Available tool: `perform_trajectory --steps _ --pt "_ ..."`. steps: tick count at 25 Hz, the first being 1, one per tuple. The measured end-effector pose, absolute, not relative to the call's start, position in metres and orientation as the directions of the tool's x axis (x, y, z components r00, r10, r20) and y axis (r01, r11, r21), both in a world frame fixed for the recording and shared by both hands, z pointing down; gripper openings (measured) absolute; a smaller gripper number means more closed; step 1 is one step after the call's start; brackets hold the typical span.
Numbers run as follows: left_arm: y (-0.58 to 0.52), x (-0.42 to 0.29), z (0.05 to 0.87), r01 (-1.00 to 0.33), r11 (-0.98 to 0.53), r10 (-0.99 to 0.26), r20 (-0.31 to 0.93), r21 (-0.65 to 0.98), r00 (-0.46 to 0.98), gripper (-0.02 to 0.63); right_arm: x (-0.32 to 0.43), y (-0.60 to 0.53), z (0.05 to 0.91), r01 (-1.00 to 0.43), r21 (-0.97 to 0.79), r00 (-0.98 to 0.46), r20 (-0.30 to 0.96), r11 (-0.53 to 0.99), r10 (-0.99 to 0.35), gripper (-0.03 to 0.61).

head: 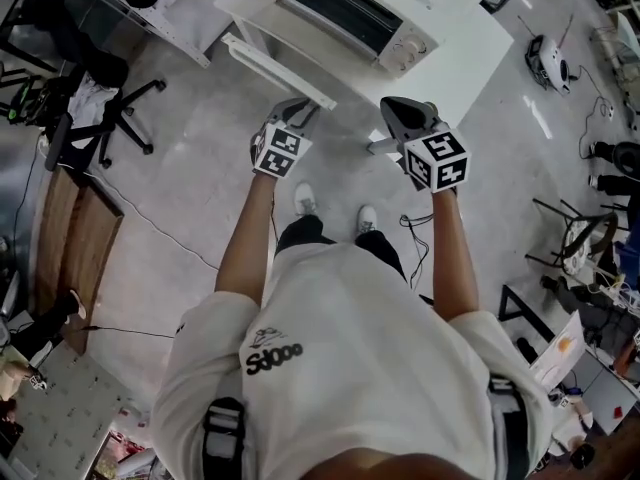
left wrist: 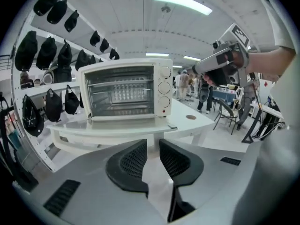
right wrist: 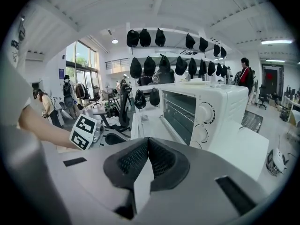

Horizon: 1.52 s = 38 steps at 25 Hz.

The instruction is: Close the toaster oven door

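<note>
A white toaster oven (head: 355, 13) stands on a white table (head: 470, 48). Its door (head: 275, 68) hangs open and lies flat over the table's front edge. In the left gripper view the oven (left wrist: 124, 90) faces me, with the lowered door (left wrist: 117, 128) just beyond my jaws. My left gripper (head: 292, 116) hovers in front of the door's edge; a narrow gap shows between its pads (left wrist: 153, 142) and nothing is in it. My right gripper (head: 402, 113) is held to the right, below the oven's knobs (right wrist: 205, 112), with its tips (right wrist: 148, 139) touching and empty.
A black office chair (head: 100, 108) and a wooden board (head: 75, 238) stand at the left. A white device with a cable (head: 548, 63) lies on the floor at the right. Racks of dark caps (left wrist: 51, 55) line the wall behind the oven. People stand far off.
</note>
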<state>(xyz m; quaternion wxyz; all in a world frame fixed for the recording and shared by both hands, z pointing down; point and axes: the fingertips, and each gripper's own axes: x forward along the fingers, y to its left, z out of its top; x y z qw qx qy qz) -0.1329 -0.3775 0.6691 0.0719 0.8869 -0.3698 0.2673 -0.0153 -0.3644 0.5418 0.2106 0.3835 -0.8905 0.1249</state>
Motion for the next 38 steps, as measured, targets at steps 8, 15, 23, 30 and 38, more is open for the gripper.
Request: perform_trajectory --steps 8,15,23,30,38 --pt "-0.383 -0.12 0.626 -0.648 -0.758 -0.601 0.471 -0.079 0.646 0.086 -0.01 -0.357 0.518 -0.749 -0.056 -0.618 0.416 0.66 -0.667 0.009" --pt "-0.394 -0.108 0.591 -0.638 -0.77 -0.581 0.431 -0.016 0.691 0.049 -0.001 -0.356 0.507 -0.786 -0.039 -0.578 0.401 0.618 -0.71 0.009" --pt "-0.409 -0.095 0.562 -0.593 -0.805 -0.514 0.468 0.027 0.719 0.048 0.013 -0.36 0.492 -0.844 -0.041 -0.511 0.366 0.535 -0.778 0.009" --pt "-0.437 -0.074 0.528 -0.589 -0.808 -0.532 0.402 0.023 0.746 0.048 0.025 -0.363 0.483 -0.871 -0.022 -0.466 0.355 0.491 -0.811 0.009" --pt "-0.473 -0.046 0.502 -0.602 -0.798 -0.562 0.369 -0.008 0.741 0.046 0.042 -0.364 0.484 -0.898 -0.013 -0.416 0.357 0.441 -0.836 0.009"
